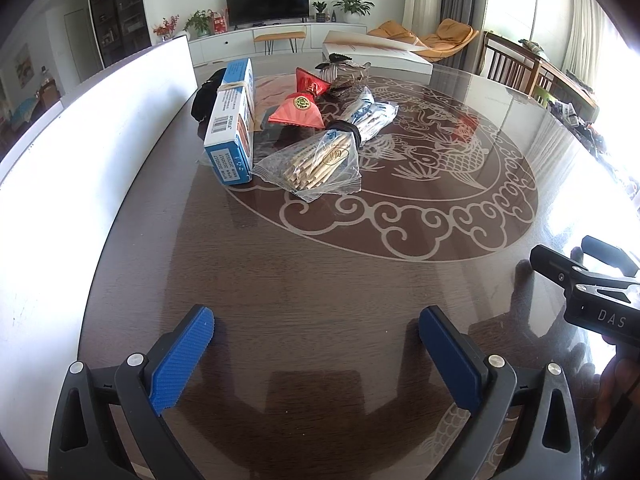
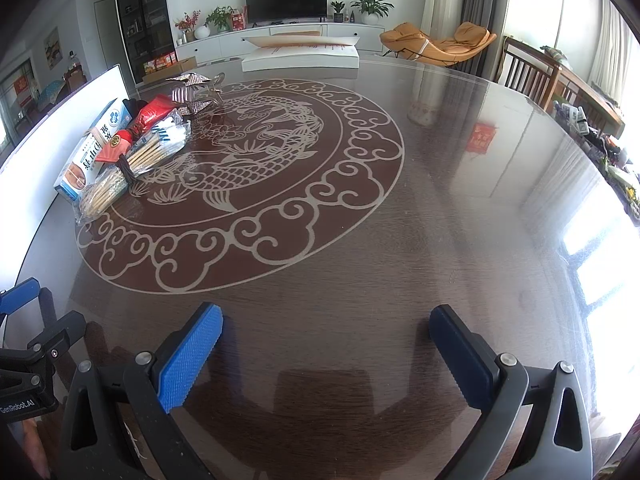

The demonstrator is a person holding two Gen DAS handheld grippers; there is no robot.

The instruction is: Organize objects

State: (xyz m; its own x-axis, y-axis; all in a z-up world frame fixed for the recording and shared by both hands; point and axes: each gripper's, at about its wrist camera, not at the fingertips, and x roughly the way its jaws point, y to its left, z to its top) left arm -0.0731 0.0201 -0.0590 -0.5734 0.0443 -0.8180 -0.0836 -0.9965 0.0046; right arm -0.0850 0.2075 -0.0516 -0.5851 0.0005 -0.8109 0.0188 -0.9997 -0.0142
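Observation:
A cluster of objects lies on the dark glass-topped table (image 1: pixel 320 280): a blue and white box (image 1: pixel 232 128) bound with a rubber band, a clear bag of wooden sticks (image 1: pixel 316 160) tied in the middle with a dark band, a red fan-shaped packet (image 1: pixel 300 108), a black pouch (image 1: pixel 204 96) and a hair claw clip (image 1: pixel 344 72). My left gripper (image 1: pixel 316 340) hovers open well in front of them. In the right wrist view the same cluster sits at the far left, with the box (image 2: pixel 88 152) and sticks (image 2: pixel 132 160). My right gripper (image 2: pixel 326 344) stands open, holding nothing.
A large white board (image 1: pixel 100 140) stands along the table's left side. A flat white box (image 2: pixel 300 54) lies at the table's far edge. Wooden chairs (image 2: pixel 532 72) stand at the back right. The right gripper's body (image 1: pixel 592 288) shows at the left view's right edge.

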